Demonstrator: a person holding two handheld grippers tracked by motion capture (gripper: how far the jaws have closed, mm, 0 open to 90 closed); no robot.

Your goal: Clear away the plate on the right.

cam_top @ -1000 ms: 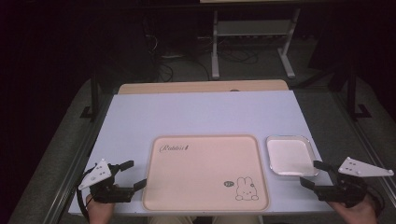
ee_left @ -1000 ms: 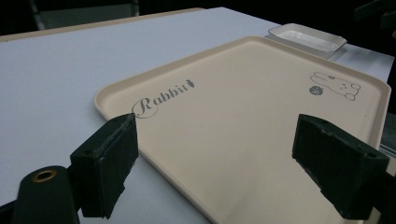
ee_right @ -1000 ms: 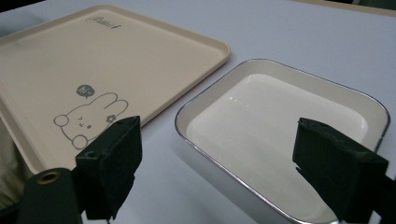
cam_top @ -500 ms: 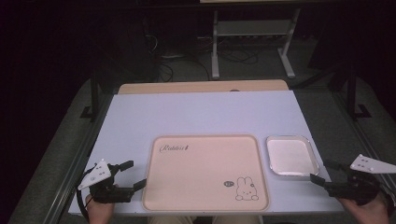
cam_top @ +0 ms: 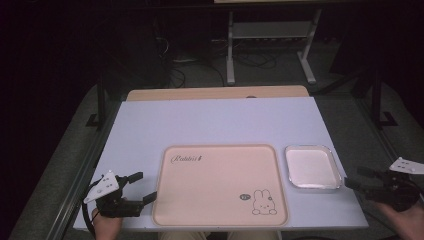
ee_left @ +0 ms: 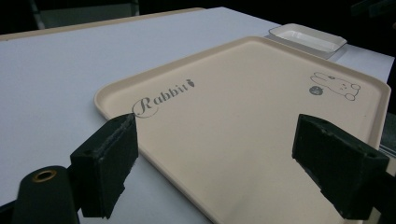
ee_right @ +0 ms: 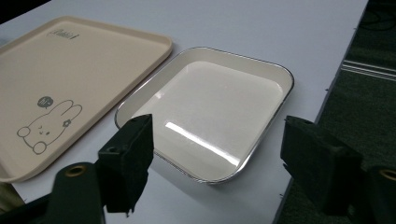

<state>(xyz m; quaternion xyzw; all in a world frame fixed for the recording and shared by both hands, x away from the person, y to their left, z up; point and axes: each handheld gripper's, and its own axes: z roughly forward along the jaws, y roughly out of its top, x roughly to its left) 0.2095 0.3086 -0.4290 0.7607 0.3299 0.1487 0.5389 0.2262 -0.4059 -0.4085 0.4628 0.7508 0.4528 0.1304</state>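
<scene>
- Your right gripper (cam_top: 361, 183) hangs off the table's (cam_top: 215, 120) right edge, jaws spread and just been closing, nothing between them; white dish (cam_top: 312, 166) sits near the front right corner, just beside the beige tray (cam_top: 220, 185)
- Left gripper (cam_top: 140, 187) released, empty, at the tray's front left corner
- Step looks like a pause at the dish; next grab needs one jaw over its rim
- Right gripper view shows the dish's metal rim (ee_right: 261, 149), high view doesn't

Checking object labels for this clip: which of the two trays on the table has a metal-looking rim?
The small white rectangular tray, right of the large beige rabbit-print tray, whose rim is plain beige.
</scene>
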